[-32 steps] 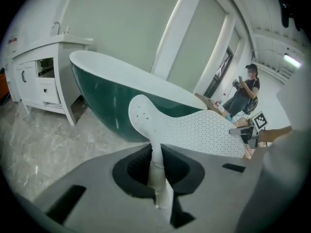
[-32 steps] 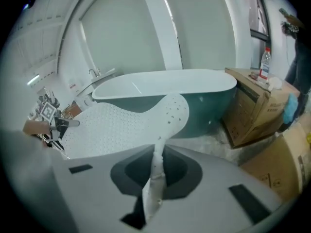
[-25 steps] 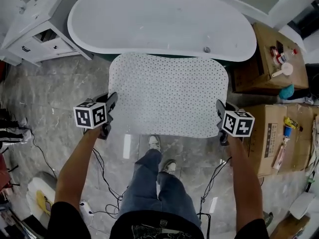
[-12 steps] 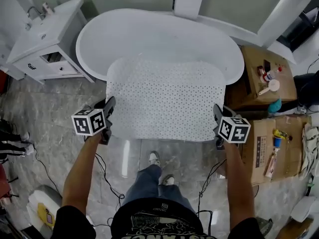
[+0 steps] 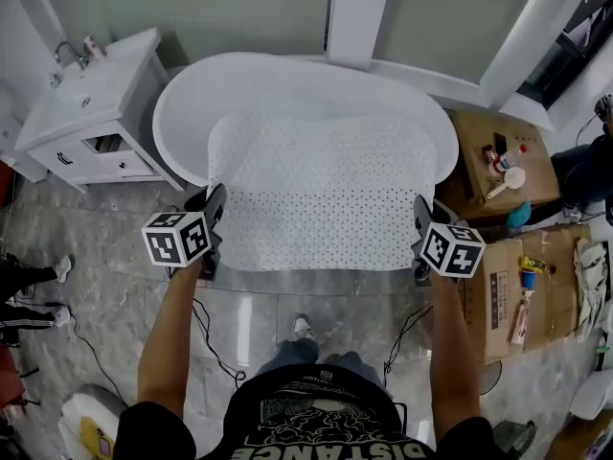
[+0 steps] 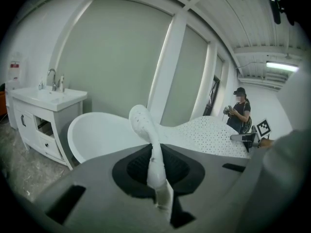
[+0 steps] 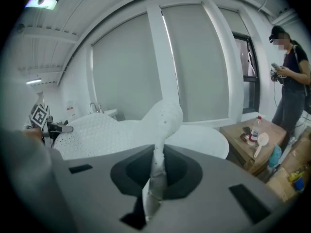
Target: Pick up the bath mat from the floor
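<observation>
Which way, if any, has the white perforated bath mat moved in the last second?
Yes: up and away. The white perforated bath mat now overlaps the white bathtub, having only met its rim.

bathroom, white bathtub [image 5: 287, 89], sink vanity [image 5: 91, 113]

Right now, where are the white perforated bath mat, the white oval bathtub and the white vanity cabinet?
white perforated bath mat [image 5: 321, 199]: head view, middle of its dotted sheet.
white oval bathtub [image 5: 287, 84]: head view, bare inside surface.
white vanity cabinet [image 5: 115, 75]: head view, countertop.
</observation>
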`<state>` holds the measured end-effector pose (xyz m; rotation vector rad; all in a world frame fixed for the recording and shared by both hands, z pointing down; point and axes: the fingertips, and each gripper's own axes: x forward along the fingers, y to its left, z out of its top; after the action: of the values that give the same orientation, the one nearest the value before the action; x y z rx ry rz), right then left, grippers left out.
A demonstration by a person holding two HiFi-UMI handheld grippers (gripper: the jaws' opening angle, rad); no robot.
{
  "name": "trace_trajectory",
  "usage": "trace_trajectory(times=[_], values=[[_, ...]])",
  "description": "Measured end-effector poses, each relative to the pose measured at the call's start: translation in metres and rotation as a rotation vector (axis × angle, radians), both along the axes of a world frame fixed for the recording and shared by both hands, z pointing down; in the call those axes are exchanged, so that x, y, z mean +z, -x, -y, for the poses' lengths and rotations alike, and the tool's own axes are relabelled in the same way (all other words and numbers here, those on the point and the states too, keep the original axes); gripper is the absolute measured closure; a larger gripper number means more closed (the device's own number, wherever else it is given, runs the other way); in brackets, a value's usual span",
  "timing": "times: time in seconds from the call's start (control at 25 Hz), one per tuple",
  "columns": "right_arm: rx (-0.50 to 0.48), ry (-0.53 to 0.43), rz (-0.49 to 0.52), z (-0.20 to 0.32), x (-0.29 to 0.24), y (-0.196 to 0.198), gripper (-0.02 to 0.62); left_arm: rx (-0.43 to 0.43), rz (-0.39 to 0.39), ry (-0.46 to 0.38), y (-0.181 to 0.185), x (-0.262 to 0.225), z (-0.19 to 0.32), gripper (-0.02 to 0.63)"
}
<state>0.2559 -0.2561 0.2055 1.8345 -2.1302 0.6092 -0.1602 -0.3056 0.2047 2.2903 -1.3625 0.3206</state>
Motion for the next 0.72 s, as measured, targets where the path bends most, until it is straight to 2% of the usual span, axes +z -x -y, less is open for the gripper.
trace_trajectory(times=[0.44, 0.72], values=[[0.021, -0.192, -0.043, 0.016, -0.090, 0.003, 0.571, -0.018, 0.094, -0.178, -0.011, -0.073, 0.015, 0.571], [0.019, -0.281, -0.057, 0.033, -0.123, -0.006, 0.571, -0.069, 0.078, -0.253, -0.019, -0.109, 0.033, 0.571]])
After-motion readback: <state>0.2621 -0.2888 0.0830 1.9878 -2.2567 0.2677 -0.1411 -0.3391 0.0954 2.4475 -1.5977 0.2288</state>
